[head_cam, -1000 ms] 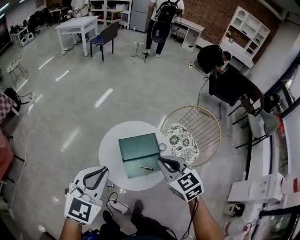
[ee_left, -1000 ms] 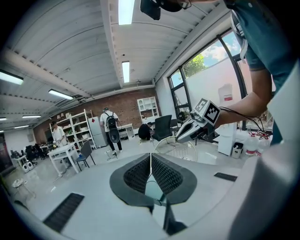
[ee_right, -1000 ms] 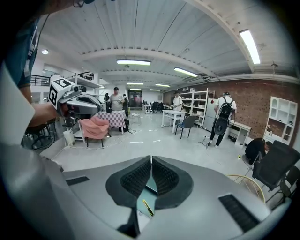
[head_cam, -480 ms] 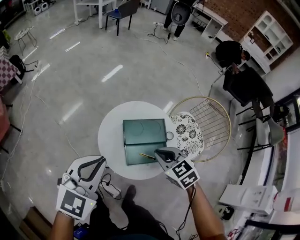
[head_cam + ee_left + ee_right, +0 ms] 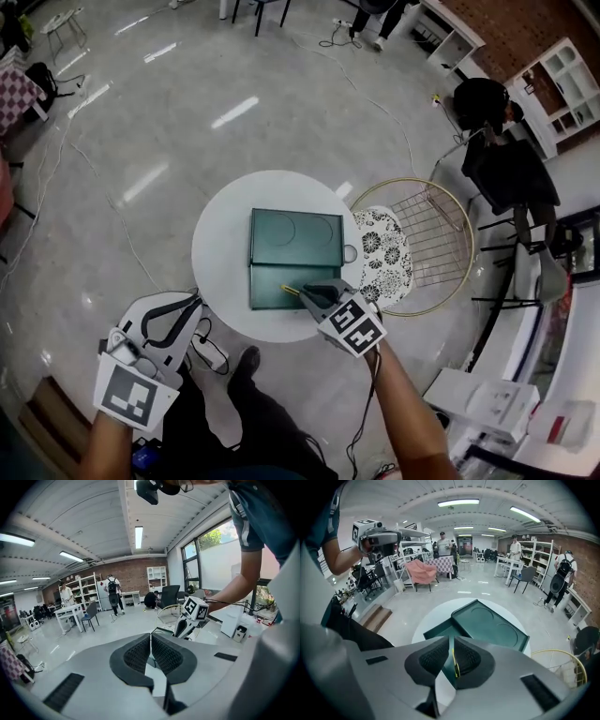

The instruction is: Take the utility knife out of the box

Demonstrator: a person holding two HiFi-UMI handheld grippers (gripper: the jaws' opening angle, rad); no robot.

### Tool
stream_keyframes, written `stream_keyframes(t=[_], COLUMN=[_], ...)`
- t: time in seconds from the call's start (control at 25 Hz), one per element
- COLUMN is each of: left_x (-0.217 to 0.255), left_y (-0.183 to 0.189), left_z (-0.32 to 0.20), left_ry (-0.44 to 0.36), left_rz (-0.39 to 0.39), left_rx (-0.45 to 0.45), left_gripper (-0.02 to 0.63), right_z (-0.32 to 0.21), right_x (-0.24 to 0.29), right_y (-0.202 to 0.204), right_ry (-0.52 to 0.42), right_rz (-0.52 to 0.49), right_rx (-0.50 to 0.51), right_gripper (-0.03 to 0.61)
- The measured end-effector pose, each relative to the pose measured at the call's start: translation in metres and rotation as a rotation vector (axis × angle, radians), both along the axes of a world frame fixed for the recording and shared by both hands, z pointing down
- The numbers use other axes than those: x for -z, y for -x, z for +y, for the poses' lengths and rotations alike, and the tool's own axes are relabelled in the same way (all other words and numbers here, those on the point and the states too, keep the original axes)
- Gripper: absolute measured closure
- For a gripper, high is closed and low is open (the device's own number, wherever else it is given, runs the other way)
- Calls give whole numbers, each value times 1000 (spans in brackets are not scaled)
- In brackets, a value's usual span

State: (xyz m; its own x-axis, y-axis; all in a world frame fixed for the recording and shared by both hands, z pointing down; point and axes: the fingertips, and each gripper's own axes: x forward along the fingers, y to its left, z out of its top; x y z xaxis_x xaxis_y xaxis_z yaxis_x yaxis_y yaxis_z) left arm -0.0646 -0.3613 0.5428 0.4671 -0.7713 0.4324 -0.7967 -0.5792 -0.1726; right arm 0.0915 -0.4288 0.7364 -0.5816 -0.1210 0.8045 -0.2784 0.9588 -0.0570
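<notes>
A dark green box (image 5: 272, 284) lies open on the round white table (image 5: 220, 246), its lid (image 5: 296, 237) folded flat behind the tray. The yellow utility knife (image 5: 290, 291) is at the tray's right front corner. My right gripper (image 5: 306, 295) is shut on the knife; in the right gripper view the thin yellow knife (image 5: 454, 662) stands between the pads of the right gripper (image 5: 452, 656). Off the table's left front edge, my left gripper (image 5: 194, 303) hangs over the floor. The left gripper (image 5: 151, 649) is shut with nothing in it.
A gold wire chair (image 5: 433, 246) with a floral cushion (image 5: 382, 264) stands against the table's right side. A power strip and cables (image 5: 210, 352) lie on the floor below the table's front edge. People and furniture are far across the room.
My right gripper has moved forward over the tray's front corner and shut on the knife, which lay free before. The left gripper has stayed low at the left.
</notes>
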Motion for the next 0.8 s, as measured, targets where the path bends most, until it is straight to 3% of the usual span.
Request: stream_keyframes(t=[0.4, 0.48, 0.8], left_x=[-52, -63, -92], left_y=[20, 22, 30], left_z=[3, 3, 2], left_ry=[61, 71, 103], left_rz=[23, 27, 36], left_rx=[29, 33, 43], left_gripper=[588, 588, 588], right_z=[5, 5, -3], right_x=[-88, -104, -149], right_y=[8, 7, 4], right_ry=[102, 116, 111], right_rz=[158, 193, 302], right_rx=[115, 132, 212], right_gripper=[531, 480, 476])
